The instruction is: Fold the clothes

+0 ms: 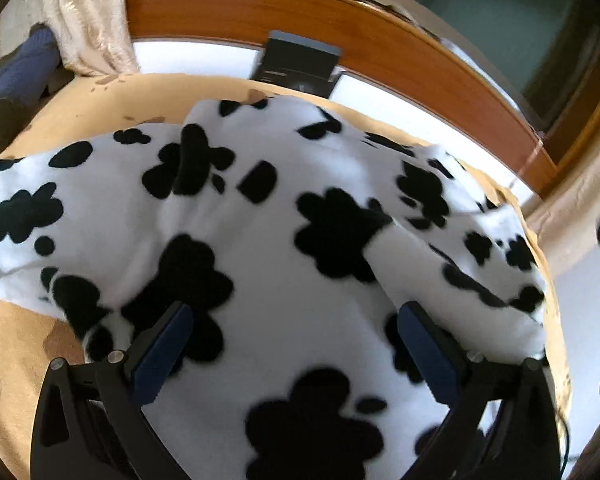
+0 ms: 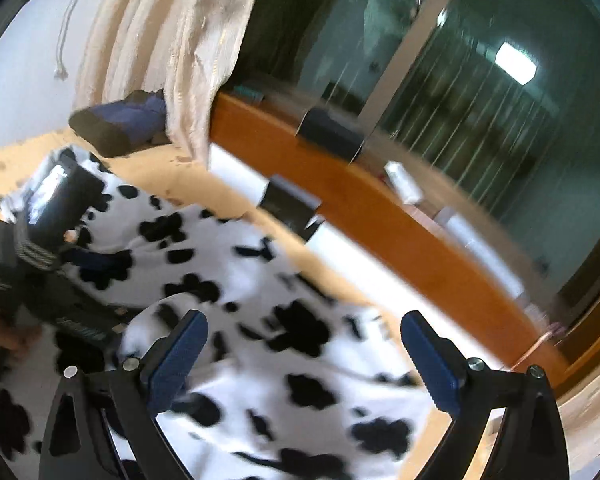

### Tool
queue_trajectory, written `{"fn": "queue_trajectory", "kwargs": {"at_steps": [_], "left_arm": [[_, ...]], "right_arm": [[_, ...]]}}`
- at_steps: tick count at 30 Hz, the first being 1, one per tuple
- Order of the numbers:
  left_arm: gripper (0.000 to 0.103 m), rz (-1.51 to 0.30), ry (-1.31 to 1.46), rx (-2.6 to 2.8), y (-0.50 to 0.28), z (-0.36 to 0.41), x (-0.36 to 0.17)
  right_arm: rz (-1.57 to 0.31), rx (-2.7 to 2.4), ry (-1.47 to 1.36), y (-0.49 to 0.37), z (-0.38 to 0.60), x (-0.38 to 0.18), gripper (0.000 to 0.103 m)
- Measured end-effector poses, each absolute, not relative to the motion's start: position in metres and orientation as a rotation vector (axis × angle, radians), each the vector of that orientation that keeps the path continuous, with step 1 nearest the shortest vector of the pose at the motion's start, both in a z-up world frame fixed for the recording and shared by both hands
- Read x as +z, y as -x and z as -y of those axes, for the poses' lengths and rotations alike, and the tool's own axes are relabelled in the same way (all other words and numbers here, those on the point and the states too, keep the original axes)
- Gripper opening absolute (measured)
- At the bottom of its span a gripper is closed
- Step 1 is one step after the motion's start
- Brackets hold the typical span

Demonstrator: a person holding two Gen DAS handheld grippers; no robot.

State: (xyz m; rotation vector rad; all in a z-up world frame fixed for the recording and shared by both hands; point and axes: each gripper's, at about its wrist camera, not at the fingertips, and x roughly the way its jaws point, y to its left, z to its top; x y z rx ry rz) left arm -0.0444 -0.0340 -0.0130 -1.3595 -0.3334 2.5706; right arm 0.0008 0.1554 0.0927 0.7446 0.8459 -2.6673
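Covering most of the bed (image 1: 24, 344), whose tan sheet shows along the edges, a white fleece garment with black cow spots (image 1: 284, 248) lies spread out and rumpled, with one folded part lying along its right side in the left wrist view. In the right wrist view the same garment (image 2: 236, 280) fills the lower half of the picture on the tan sheet. Beyond it runs an orange-brown wooden headboard (image 1: 260, 12), and a cream curtain (image 2: 168, 40) hangs at its left end. A blue and dark pillow (image 2: 120, 124) sits on the bed beside the curtain. A small dark box (image 1: 296, 62) leans against the headboard.

The left gripper (image 1: 294, 312) hangs just over the garment with its blue-padded fingers wide apart and nothing between them. The right gripper (image 2: 304, 320) also has its fingers spread wide and empty above the spotted cloth. At the left of the right wrist view, the body of the left gripper (image 2: 52, 216) shows over the garment.
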Motion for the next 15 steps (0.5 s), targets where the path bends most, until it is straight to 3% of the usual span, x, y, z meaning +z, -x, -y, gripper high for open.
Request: {"fn": "queue_trajectory", "kwargs": {"at_steps": [2, 7, 15], "left_arm": [[0.103, 0.297, 1.332, 2.568, 0.035, 0.031, -0.008], [0.103, 0.096, 1.2, 2.594, 0.004, 0.019, 0.014], [0.103, -0.559, 0.935, 2.637, -0.014, -0.055, 0.03]], "right_arm": [[-0.887, -2.672, -0.707, -0.003, -0.152, 0.097, 0.099], [-0.761, -2.75, -0.791, 0.007, -0.167, 0.098, 0.099], [-0.107, -2.749, -1.119, 0.028, -0.249, 0.045, 0.099]]}}
